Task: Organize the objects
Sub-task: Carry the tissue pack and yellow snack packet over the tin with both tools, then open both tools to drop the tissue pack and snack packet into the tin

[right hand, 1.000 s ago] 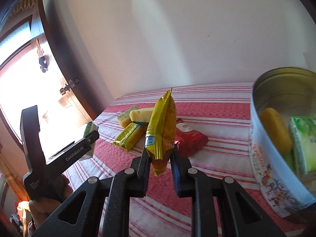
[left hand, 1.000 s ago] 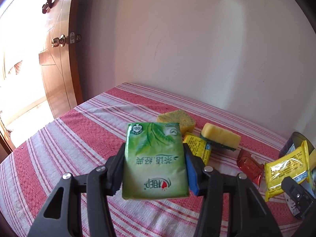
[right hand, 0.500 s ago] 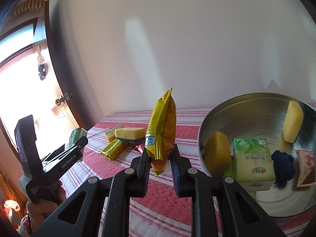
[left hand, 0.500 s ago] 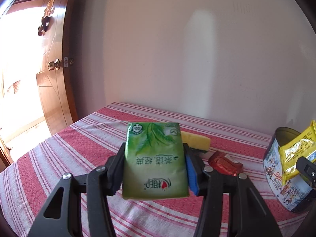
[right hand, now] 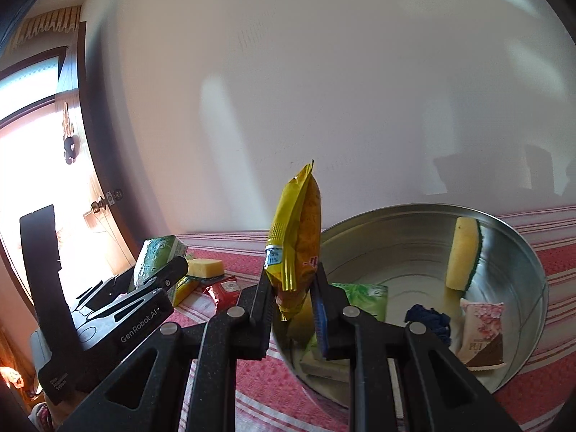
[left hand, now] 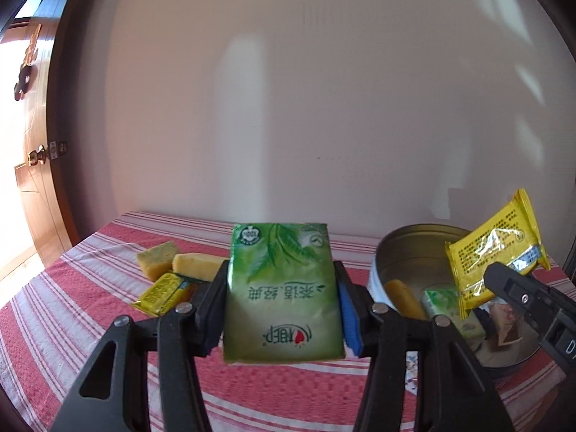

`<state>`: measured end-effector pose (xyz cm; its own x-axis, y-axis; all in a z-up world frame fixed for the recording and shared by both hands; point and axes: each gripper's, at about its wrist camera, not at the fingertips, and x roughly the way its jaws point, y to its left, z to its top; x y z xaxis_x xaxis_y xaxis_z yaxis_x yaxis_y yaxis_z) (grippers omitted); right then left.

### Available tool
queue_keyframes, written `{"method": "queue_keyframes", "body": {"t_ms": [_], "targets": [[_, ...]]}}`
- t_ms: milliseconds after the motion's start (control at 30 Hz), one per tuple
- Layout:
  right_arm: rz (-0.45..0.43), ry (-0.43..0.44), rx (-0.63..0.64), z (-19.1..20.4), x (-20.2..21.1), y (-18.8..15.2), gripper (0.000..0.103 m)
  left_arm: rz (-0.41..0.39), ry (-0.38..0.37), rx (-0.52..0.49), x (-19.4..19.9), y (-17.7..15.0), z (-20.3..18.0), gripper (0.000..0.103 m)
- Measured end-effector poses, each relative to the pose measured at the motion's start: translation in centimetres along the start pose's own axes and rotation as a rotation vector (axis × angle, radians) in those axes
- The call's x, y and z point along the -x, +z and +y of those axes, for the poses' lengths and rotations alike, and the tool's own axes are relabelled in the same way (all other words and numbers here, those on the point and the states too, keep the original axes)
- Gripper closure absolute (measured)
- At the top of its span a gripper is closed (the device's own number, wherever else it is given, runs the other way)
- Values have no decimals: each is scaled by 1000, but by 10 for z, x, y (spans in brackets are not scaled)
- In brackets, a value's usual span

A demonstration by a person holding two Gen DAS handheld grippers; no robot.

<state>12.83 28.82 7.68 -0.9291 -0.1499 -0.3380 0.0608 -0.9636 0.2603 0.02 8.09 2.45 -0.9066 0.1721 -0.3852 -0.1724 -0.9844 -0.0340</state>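
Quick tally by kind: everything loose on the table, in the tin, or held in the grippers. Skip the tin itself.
Sponges: 4
Green tissue packs: 2
Yellow packets: 2
Red packet: 1
Pink packet: 1
Dark blue bundle: 1
Total: 11

Red-and-white striped tablecloth (left hand: 90, 309)

- tin (right hand: 518, 248) right on surface (left hand: 90, 309); sponge (right hand: 462, 252) leans on its far wall, tissue pack (right hand: 363, 293) inside
- sponges (left hand: 158, 259), bar (left hand: 162, 293) left of tin
- red packet (right hand: 223, 289) before them
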Motion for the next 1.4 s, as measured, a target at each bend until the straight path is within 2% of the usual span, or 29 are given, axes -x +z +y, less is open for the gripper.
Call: {"method": "queue_keyframes", "body": {"t_ms": [400, 600, 933, 1100, 1400], "targets": [[-50, -137, 10, -56, 24, 12, 82, 6, -96, -78, -7, 8, -83, 50], [-55, -199, 25, -76, 28, 14, 82, 23, -117, -99, -20, 8, -110, 50], [-22, -303, 59, -63, 0, 18, 82, 80, -124, -133, -37, -2, -133, 50], [30, -341, 81, -57, -19, 14, 82, 105, -113, -146, -44, -5, -131, 50], [76, -353, 105, -49, -31, 5, 82, 121, -104, -162, -43, -7, -135, 50]]}}
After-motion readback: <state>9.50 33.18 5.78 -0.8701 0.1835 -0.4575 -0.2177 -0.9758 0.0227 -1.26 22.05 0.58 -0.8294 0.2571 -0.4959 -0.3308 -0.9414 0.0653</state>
